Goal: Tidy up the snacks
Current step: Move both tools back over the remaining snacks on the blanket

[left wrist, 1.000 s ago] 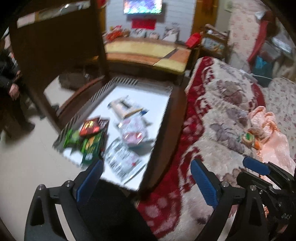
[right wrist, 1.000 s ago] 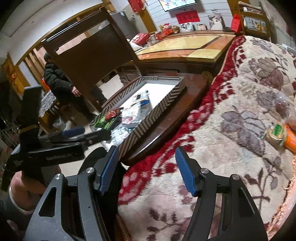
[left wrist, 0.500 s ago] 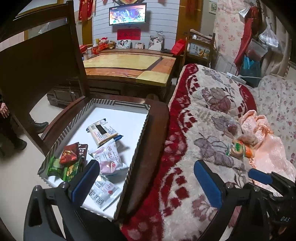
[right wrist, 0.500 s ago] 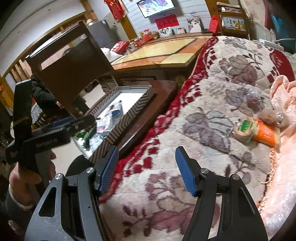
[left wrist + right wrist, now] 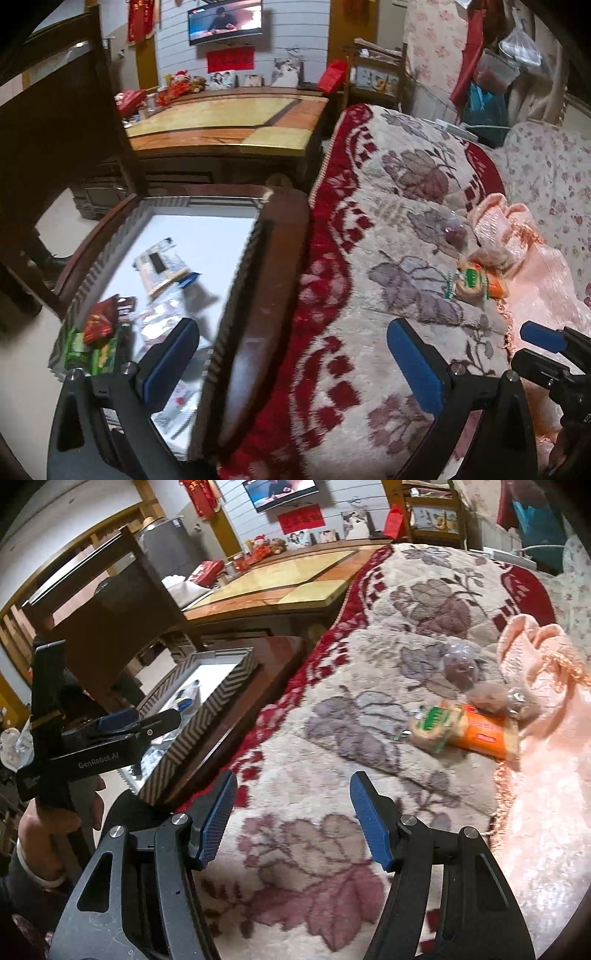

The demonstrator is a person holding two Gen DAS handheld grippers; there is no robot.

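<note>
Orange-wrapped snack packet [image 5: 465, 728] on the floral blanket [image 5: 332, 746], nearer both grippers than half a second ago. Beside the blanket, the zigzag-edged tray [image 5: 236, 258] holds more packets [image 5: 162, 267]. Right gripper [image 5: 293, 818] and left gripper [image 5: 291, 363] hover spread and empty.

I see the snacks split between two spots, taking the zigzag-rimmed tray [image 5: 236, 280] as my landmark. Inside it lie several flat packets — a red one [image 5: 99, 321] on green ones [image 5: 92, 354] at its near left corner, a pale packet with a dark label [image 5: 160, 264] toward the middle, clear wrappers [image 5: 159, 317] between. Well to the tray's right, on the floral blanket [image 5: 332, 709], an orange-and-green cracker pack [image 5: 461, 727] lies on its side, two clear-wrapped brown pieces [image 5: 480, 686] just beyond it.
</note>
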